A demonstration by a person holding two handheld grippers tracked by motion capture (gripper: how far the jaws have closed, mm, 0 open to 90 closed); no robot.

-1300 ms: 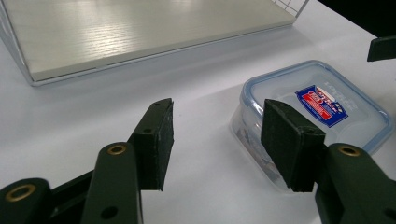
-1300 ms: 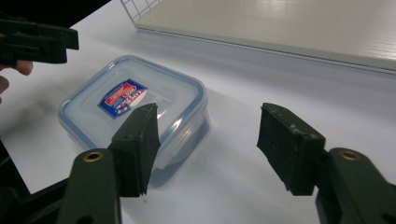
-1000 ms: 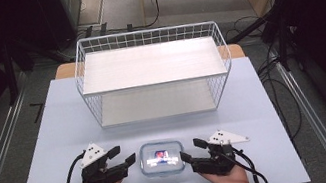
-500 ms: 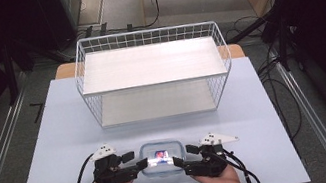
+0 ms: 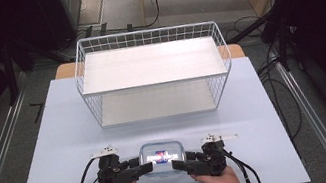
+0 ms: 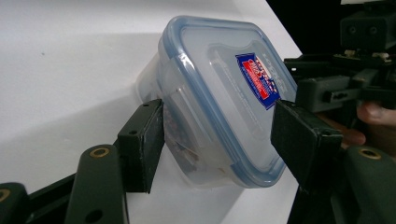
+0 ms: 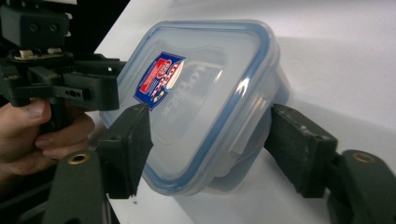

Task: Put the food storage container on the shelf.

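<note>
Both hands lie low at the near tabletop (image 5: 58, 140) edge, left tool (image 5: 136, 168) and right tool (image 5: 180, 163) level, jaws part-open astride opposite ends of a clear, blue-rimmed, rounded-rectangular plastic food container (image 5: 163, 160), pad contact unclear; a white wire shelf rack (image 5: 152, 73) stands well behind.

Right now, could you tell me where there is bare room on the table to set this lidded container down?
Free: the table strip between the wire rack and the container, plus both flanks of the rack and the near corners. The rack's two shelves are bare too. Crowded: the near edge, where the left gripper and right gripper flank the container.
</note>
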